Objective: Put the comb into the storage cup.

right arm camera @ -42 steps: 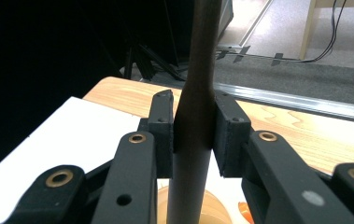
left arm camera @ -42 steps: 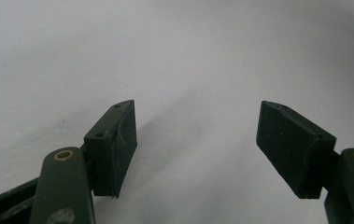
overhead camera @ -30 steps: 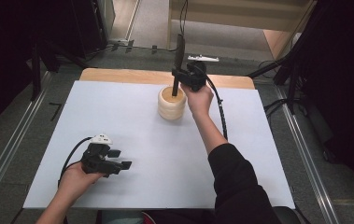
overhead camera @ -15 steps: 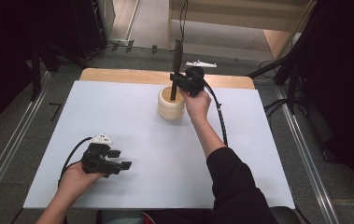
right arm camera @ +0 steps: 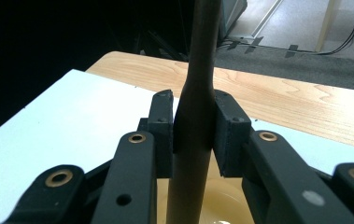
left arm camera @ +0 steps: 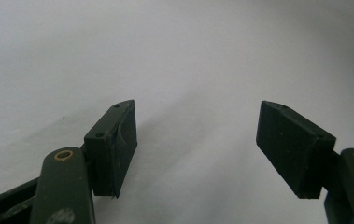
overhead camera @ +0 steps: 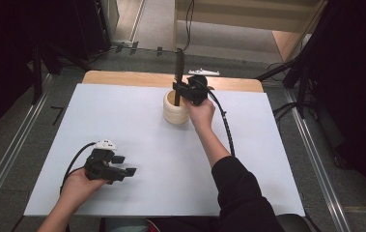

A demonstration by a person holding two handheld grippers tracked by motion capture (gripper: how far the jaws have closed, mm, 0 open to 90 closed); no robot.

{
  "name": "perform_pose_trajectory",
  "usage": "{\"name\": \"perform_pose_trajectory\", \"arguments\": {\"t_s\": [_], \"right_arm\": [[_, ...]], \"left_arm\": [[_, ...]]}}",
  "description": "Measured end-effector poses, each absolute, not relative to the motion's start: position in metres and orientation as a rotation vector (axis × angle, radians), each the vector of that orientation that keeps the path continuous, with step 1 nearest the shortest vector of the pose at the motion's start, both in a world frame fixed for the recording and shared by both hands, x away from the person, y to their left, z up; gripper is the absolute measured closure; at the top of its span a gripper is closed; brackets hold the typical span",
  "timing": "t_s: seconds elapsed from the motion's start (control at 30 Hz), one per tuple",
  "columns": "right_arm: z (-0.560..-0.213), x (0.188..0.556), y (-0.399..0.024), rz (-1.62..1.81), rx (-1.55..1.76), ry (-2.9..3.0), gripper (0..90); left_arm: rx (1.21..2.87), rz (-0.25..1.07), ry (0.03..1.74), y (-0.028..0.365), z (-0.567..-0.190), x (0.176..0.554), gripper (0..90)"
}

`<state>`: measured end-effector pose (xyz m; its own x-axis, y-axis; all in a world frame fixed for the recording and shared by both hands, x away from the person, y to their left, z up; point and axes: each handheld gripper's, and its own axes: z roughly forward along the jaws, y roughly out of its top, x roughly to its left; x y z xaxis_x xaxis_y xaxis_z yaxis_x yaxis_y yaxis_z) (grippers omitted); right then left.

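The right gripper (right arm camera: 193,135) is clamping a dark upright stick (right arm camera: 198,93) directly above a cream round holder (overhead camera: 175,108); the left gripper (left arm camera: 195,140) is gaping wide, empty, over the white table (overhead camera: 137,130).

dark utensil (right arm camera: 198,93): top cut off | lower end hidden inside cream holder (overhead camera: 175,110)

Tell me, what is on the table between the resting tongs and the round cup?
Nothing. In the high view the white table cover is bare between the left tongs, open, and the cream cup, where the right tongs grip a dark stick.
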<state>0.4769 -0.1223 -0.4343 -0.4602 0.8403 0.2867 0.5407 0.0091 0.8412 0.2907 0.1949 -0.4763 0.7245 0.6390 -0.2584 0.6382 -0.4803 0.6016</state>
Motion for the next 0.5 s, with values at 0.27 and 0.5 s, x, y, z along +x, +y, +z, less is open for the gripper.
{"name": "perform_pose_trajectory", "arguments": {"t_s": [0.27,0.5], "right_arm": [[-0.4375,0.4734,-0.1229,1.446,1.421,1.983,69.9],[-0.4393,0.4718,-0.127,1.444,1.437,1.975,69.8]], "left_arm": [[2.231,0.0,0.963,0.1946,-0.4765,0.2907,30.0],[2.235,-0.003,0.961,0.1946,-0.4766,0.2908,30.0]]}}
